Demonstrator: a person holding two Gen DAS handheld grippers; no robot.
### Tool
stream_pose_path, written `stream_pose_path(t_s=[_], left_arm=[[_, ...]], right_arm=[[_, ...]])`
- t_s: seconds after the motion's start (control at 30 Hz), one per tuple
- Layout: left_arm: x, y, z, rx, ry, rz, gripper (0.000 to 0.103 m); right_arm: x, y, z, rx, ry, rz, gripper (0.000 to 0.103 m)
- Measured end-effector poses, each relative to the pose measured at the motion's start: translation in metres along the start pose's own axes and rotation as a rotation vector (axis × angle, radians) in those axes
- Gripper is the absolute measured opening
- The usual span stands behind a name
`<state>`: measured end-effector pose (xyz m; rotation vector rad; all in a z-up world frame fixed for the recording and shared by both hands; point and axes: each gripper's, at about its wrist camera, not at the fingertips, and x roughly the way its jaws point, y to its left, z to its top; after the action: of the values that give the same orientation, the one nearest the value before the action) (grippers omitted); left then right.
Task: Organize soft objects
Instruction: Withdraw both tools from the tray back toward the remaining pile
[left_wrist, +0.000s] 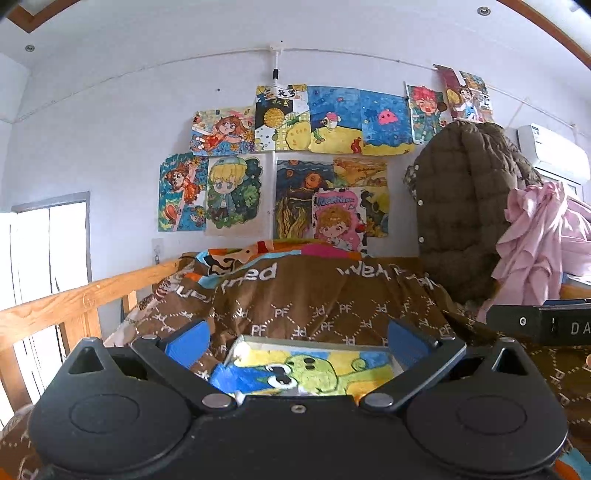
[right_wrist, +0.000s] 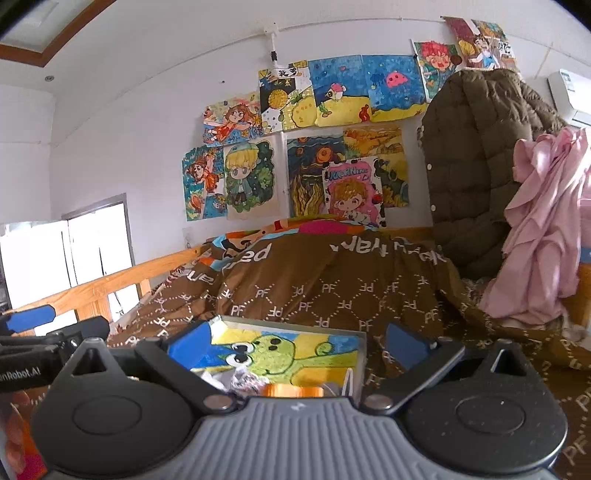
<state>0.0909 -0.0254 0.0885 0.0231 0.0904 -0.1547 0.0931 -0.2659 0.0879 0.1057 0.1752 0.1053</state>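
our left gripper (left_wrist: 297, 336) and right gripper (right_wrist: 301, 343) both spread wide holding nothing, brown blanket (left_wrist: 314, 295) ahead, wooden bed rail (left_wrist: 74, 295) hemming our left, brown coat (left_wrist: 461, 206) and pink cloth (left_wrist: 532, 236) crowding right

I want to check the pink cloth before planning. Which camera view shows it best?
The right wrist view shows the pink cloth best: it hangs almost whole beside the brown quilted coat, down to the brown blanket. In the left wrist view the same cloth sits at the frame's edge, its lower end hidden behind the right gripper.
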Motion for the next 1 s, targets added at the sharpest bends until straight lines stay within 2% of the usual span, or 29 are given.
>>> stream_pose_path(t_s=[0.23,0.53,0.77,1.0], left_arm=[[-0.03,-0.005,-0.015,-0.044,0.062,-0.052,0.102],[-0.05,-0.013,-0.038,-0.052,0.173,-0.117,0.102],[-0.042,-0.017,-0.06,-0.087,0.338,-0.195,0.102],[-0.031,-0.021,-0.075,-0.095,0.435,-0.22,0.102]], right_arm=[[-0.039,-0.014,-0.013,0.007,0.009,-0.034,0.103],[-0.066,-0.029,-0.035,0.046,0.116,-0.07,0.103],[-0.065,-0.033,-0.041,0.062,0.17,-0.078,0.103],[-0.05,-0.033,-0.049,0.053,0.26,-0.089,0.103]])
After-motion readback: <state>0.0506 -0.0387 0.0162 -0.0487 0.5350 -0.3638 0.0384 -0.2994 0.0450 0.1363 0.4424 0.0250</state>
